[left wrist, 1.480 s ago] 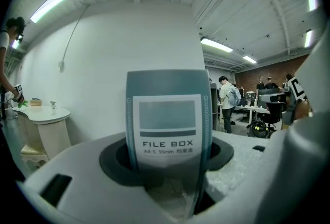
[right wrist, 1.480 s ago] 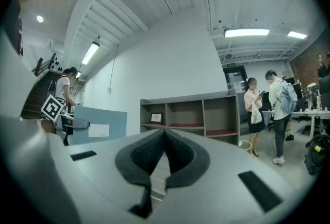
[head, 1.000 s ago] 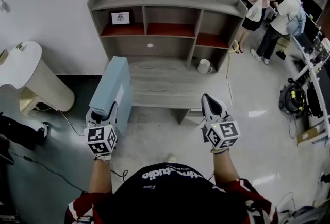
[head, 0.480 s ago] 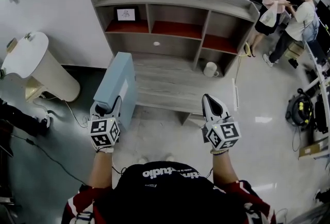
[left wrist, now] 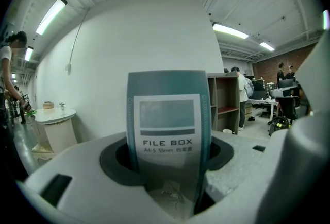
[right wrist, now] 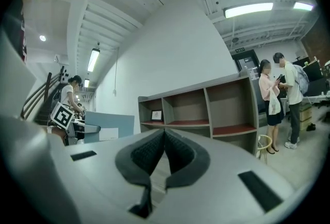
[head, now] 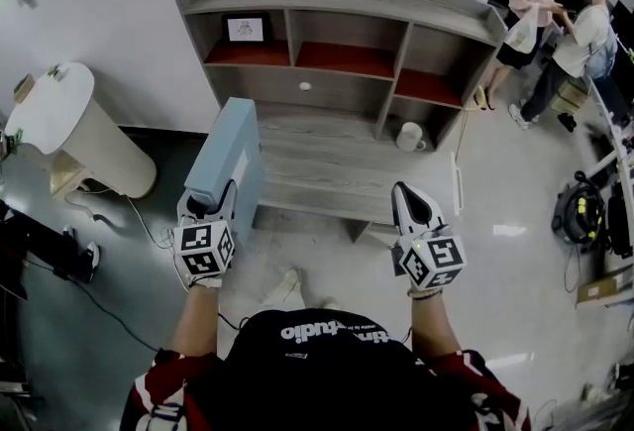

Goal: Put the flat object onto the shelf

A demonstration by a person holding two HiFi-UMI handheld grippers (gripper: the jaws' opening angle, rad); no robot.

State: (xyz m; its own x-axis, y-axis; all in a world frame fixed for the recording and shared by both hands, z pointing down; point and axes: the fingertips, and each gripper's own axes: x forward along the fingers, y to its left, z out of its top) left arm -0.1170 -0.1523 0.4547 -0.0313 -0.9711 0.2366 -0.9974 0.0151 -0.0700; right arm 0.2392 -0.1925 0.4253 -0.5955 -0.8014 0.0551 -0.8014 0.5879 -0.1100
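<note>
A flat pale-blue file box (head: 226, 161) stands on edge in my left gripper (head: 213, 202), whose jaws are shut on its near end. In the left gripper view its labelled spine (left wrist: 168, 120) fills the gap between the jaws. The box reaches toward the left end of the grey wooden shelf unit (head: 337, 3), which has red-lined compartments and a low bench board (head: 327, 176) in front. My right gripper (head: 408, 200) hovers over the bench's right front, its jaws shut with nothing between them, pads (right wrist: 164, 151) touching. The shelf (right wrist: 206, 109) shows ahead in the right gripper view.
A small framed picture (head: 245, 28) stands in the top-left compartment. A white mug (head: 409, 136) sits on the floor by the shelf's right end. A white round pedestal table (head: 69, 127) stands left. Two people (head: 560, 23) stand at the far right, near cables and a desk.
The shelf has shifted slightly in the head view as the person stepped; a foot now shows below. Both grippers and the file box keep about the same pose.
</note>
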